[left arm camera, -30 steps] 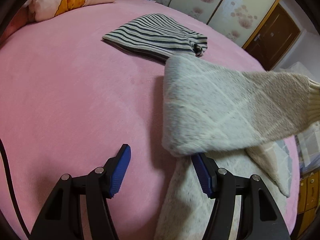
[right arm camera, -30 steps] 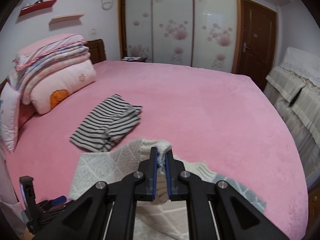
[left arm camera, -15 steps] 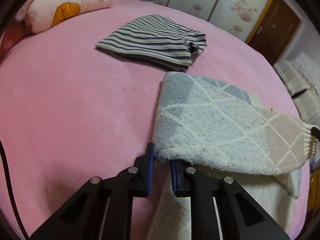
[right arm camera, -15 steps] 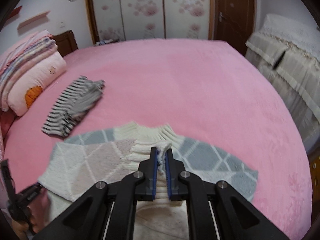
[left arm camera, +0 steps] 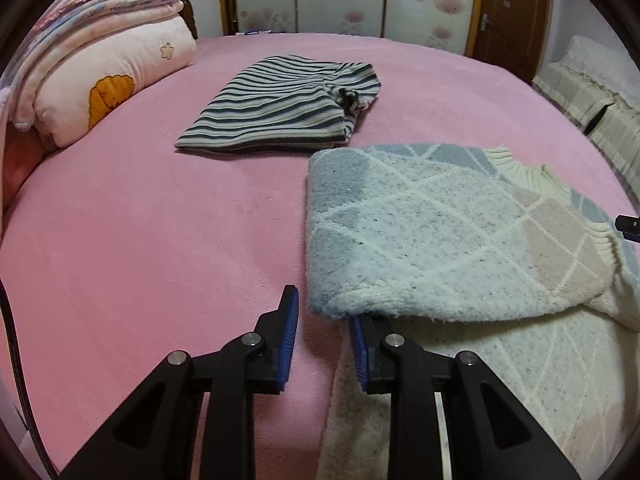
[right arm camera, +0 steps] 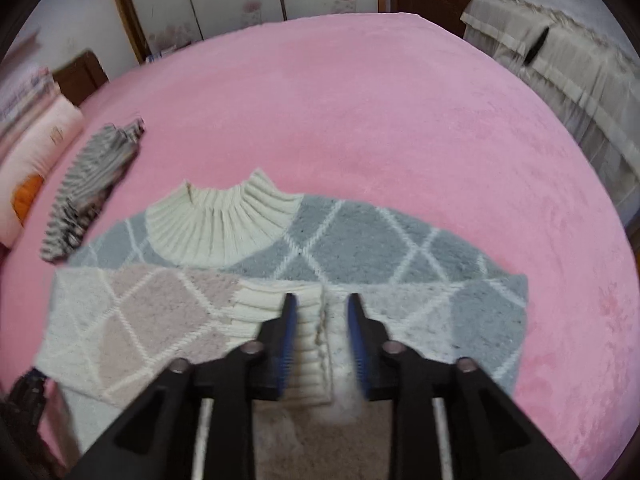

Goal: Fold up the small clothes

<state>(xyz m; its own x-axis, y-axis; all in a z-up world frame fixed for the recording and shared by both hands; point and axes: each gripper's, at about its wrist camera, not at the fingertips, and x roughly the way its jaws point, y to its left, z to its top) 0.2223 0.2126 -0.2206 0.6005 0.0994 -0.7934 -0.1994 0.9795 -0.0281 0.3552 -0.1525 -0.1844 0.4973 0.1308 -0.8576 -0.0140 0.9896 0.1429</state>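
A cream, grey and beige diamond-pattern sweater (right arm camera: 360, 248) lies flat on the pink bed (right arm camera: 380, 112), ribbed collar (right arm camera: 224, 224) toward the far side. One sleeve (right arm camera: 140, 312) is folded across the body. Its ribbed cuff (right arm camera: 308, 344) lies loose between the opening jaws of my right gripper (right arm camera: 322, 300), and the pads do not press on it. In the left wrist view the sleeve's fold (left arm camera: 420, 248) ends just above my left gripper (left arm camera: 322, 308). Its jaws are opening too, with only pink bedding between the pads and the fold's edge resting over the right fingertip (left arm camera: 356, 328).
A folded striped garment (left arm camera: 280, 108) lies beyond the sweater, to its left. A pillow and stacked quilts (left arm camera: 112, 68) fill the bed's far left. Covered furniture (right arm camera: 560, 60) stands off the right side. Wardrobe doors and a brown door (left arm camera: 508, 12) are behind.
My right gripper came down with the cuff, laid the sleeve across the sweater's body and let it go. My left gripper closed at the sleeve's fold, then parted again.
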